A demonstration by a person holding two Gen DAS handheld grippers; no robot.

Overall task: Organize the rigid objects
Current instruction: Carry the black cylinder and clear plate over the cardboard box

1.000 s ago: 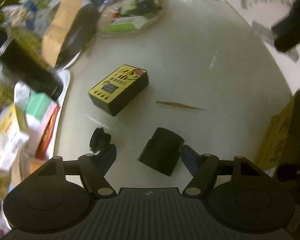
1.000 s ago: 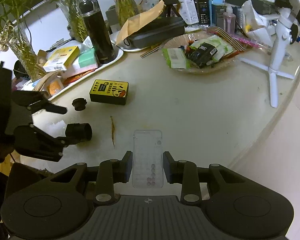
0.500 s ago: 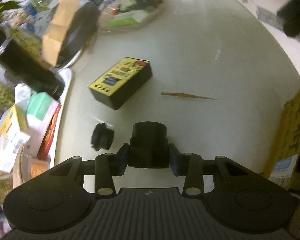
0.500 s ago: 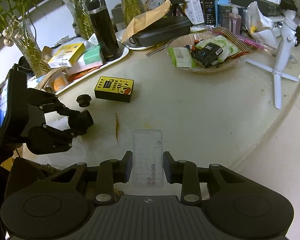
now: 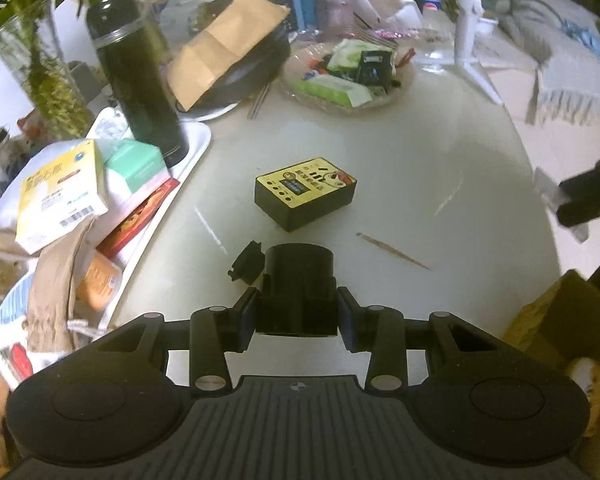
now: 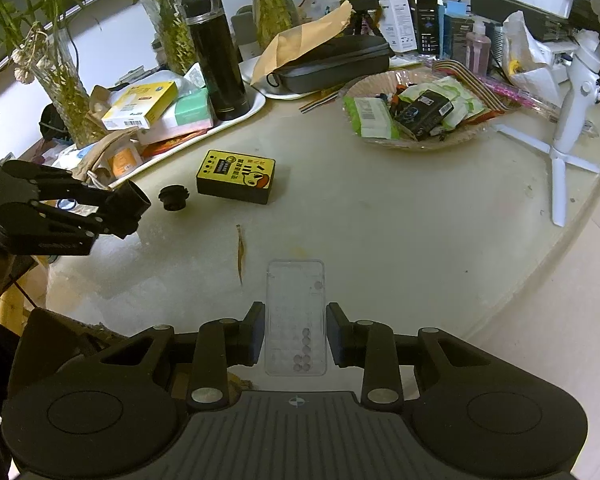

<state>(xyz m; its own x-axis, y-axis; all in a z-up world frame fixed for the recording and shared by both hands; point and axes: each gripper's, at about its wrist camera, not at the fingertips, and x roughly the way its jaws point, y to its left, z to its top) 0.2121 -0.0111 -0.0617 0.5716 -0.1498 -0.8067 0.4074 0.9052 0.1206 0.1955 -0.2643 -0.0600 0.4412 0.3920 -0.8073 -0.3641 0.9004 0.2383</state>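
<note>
My left gripper [image 5: 296, 304] is shut on a black cylindrical part [image 5: 298, 276] and holds it above the pale round table [image 5: 400, 152]. The right wrist view shows that gripper [image 6: 128, 208] at the left with the cylinder [image 6: 134, 200] in it. A small black cap [image 5: 246, 268] lies on the table just left of the cylinder. Beyond it sits a yellow-topped black box [image 5: 306, 192]. My right gripper [image 6: 296, 328] is shut on a clear flat plastic case [image 6: 296, 300] near the table's front edge. A thin brown sliver [image 6: 240, 252] lies left of the case.
A white tray [image 6: 236, 120] at the back left carries boxes and a tall black flask [image 6: 216, 56]. A shallow dish [image 6: 416, 144] of packets sits at the back, and a white tripod [image 6: 568, 132] at the right. Glass vases with plants line the left. A cardboard box [image 5: 560, 320] stands at the table's right edge.
My left gripper closed on the black cylinder, which lay tilted on the table, then rose with it and rolled level. The right gripper and its clear case stayed put.
</note>
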